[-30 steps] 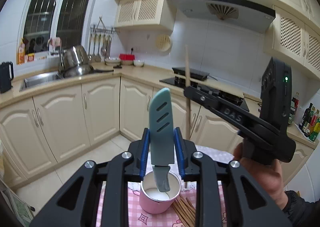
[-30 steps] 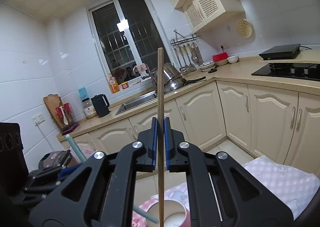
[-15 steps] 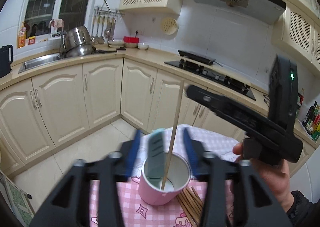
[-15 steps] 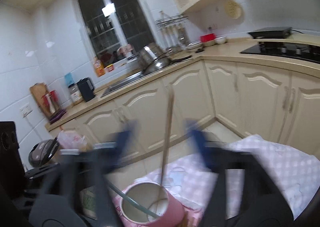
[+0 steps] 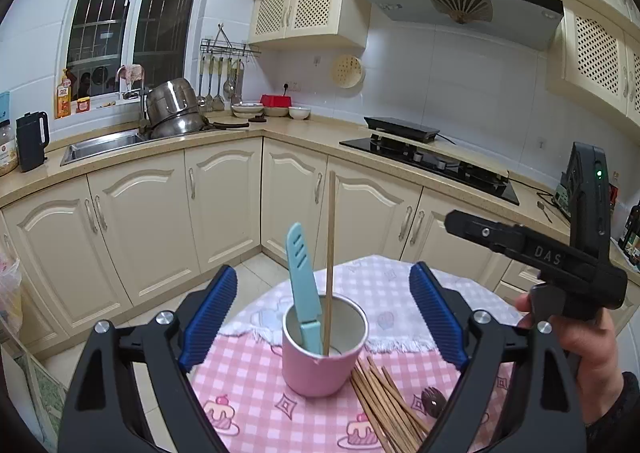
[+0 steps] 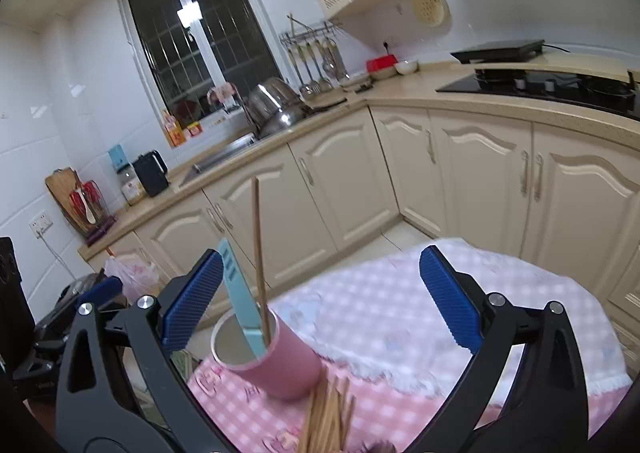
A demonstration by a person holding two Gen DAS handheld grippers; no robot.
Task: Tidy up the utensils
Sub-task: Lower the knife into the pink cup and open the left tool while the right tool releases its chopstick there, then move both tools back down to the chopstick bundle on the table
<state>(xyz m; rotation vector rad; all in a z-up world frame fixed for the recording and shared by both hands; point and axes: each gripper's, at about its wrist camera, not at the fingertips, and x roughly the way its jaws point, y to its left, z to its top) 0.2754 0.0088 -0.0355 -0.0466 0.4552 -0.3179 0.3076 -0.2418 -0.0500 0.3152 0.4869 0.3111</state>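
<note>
A pink cup [image 5: 323, 357] stands on the pink checked tablecloth [image 5: 248, 385]. A light blue knife [image 5: 301, 285] and one wooden chopstick [image 5: 329, 253] stand in it. Several chopsticks [image 5: 384, 401] lie on the cloth just right of the cup. My left gripper [image 5: 322, 317] is open and empty, its jaws wide on either side of the cup. My right gripper [image 6: 320, 305] is open and empty above the cup [image 6: 276, 361]; it also shows at the right of the left wrist view [image 5: 532, 253]. The knife [image 6: 240, 293], the standing chopstick [image 6: 259, 253] and the loose chopsticks [image 6: 326, 413] show in the right wrist view.
A dark round object [image 5: 434, 401] lies on the cloth right of the loose chopsticks. Cream cabinets [image 5: 224, 205], a sink [image 5: 104, 141] and a hob [image 5: 432, 165] ring the table at the far side. A white cloth [image 6: 400, 313] covers the table's far part.
Both grippers opened. The left let go of the blue knife and the right let go of the chopstick; both now stand in the pink cup. Both grippers drew back from the cup.
</note>
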